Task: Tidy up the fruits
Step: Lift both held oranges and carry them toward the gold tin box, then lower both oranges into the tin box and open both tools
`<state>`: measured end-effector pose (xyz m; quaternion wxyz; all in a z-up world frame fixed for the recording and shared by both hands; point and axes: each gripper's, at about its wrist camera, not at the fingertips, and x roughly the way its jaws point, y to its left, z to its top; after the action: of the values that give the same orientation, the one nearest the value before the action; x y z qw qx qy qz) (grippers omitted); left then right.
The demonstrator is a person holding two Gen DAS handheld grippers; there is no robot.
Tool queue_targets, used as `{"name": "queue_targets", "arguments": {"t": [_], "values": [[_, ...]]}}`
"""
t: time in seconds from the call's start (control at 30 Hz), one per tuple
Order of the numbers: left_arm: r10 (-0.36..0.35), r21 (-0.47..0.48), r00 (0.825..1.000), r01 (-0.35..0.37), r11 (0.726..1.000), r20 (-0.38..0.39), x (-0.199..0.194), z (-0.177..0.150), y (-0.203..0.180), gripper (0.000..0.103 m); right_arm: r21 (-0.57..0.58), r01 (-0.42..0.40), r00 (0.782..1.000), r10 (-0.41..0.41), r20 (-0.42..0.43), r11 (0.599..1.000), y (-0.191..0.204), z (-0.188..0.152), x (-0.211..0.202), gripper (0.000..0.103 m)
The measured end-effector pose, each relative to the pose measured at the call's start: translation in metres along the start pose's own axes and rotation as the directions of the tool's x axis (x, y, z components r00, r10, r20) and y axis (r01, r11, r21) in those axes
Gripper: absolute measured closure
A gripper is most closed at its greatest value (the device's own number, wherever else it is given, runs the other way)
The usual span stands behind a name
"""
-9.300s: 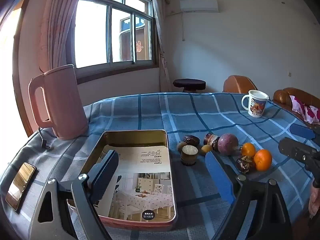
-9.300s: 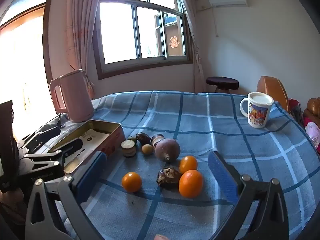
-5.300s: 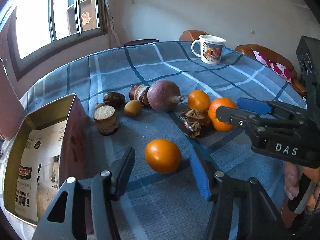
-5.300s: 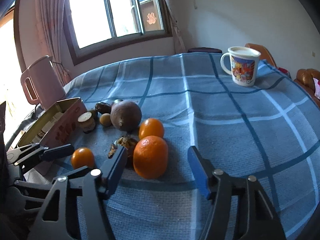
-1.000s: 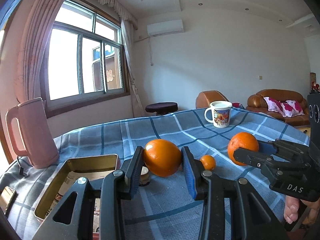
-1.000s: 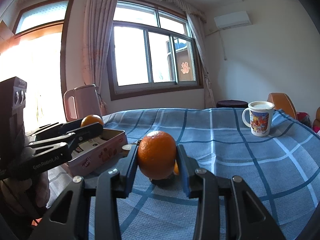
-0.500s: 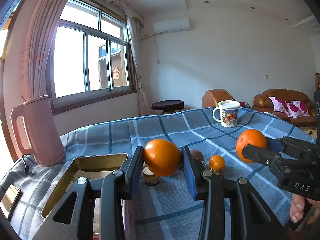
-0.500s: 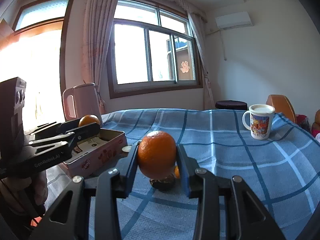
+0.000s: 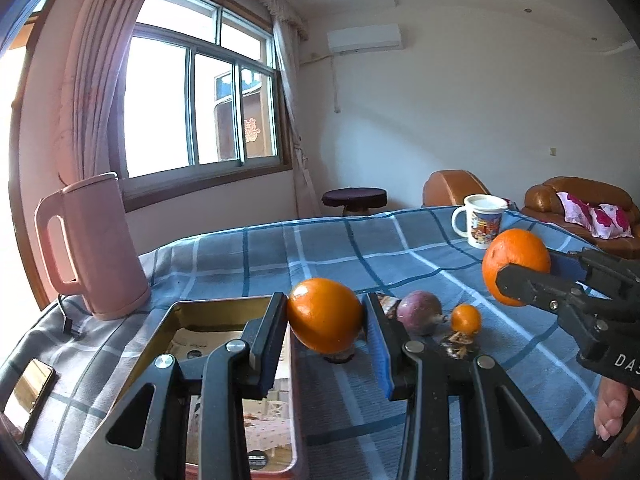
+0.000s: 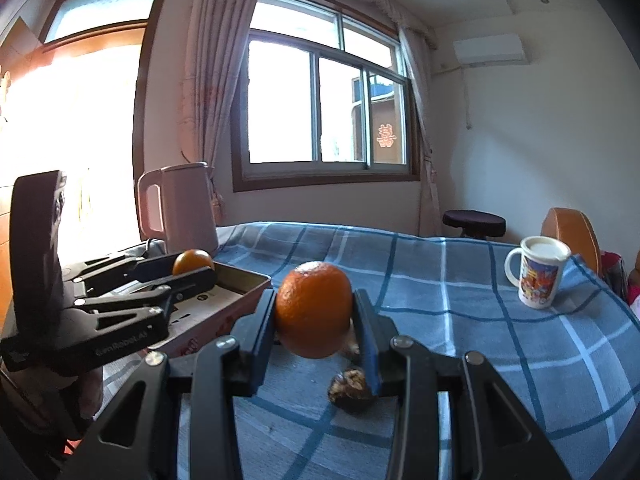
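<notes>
My left gripper (image 9: 325,322) is shut on a smooth orange (image 9: 324,314) and holds it in the air by the right rim of the open metal tin (image 9: 200,312). My right gripper (image 10: 314,318) is shut on a bigger, dimpled orange (image 10: 314,308), lifted above the blue checked cloth; it also shows in the left wrist view (image 9: 516,266). On the cloth lie a purple round fruit (image 9: 420,312), a small orange (image 9: 466,319) and a dried brown fruit (image 10: 352,390). In the right wrist view the left gripper (image 10: 196,268) hovers at the tin (image 10: 244,280).
A pink kettle (image 9: 92,248) stands behind the tin at the left. A phone (image 9: 26,394) lies at the cloth's left edge. A printed mug (image 9: 482,222) stands far right. A stool (image 9: 354,198) and brown sofas (image 9: 576,196) are beyond the table.
Both grippers keep their oranges. The left gripper has moved left towards the tin, which now shows more fully. The right gripper has moved a little left.
</notes>
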<state>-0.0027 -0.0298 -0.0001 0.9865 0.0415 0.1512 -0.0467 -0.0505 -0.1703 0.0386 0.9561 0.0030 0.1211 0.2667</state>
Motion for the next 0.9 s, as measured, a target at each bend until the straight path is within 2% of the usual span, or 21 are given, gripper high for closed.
{"name": "queue_targets", "arguments": {"t": [0.3, 0.57, 0.9], "values": [[0.051, -0.034, 0.998, -0.053, 0.998, -0.047, 0.010, -0.001, 0.027, 0.063, -0.046, -0.037, 0.999, 0.035, -0.032, 0.998, 0.019, 0.016, 0.022, 0.062], [0.092, -0.052, 0.989, -0.099, 0.994, -0.112, 0.023, -0.006, 0.051, 0.063, -0.087, -0.065, 0.995, 0.058, -0.079, 0.994, 0.036, 0.030, 0.049, 0.062], [0.134, -0.059, 0.978, -0.144, 0.988, -0.158, 0.033, -0.010, 0.077, 0.063, -0.128, -0.111, 0.986, 0.094, -0.135, 0.985, 0.055, 0.038, 0.082, 0.062]]}}
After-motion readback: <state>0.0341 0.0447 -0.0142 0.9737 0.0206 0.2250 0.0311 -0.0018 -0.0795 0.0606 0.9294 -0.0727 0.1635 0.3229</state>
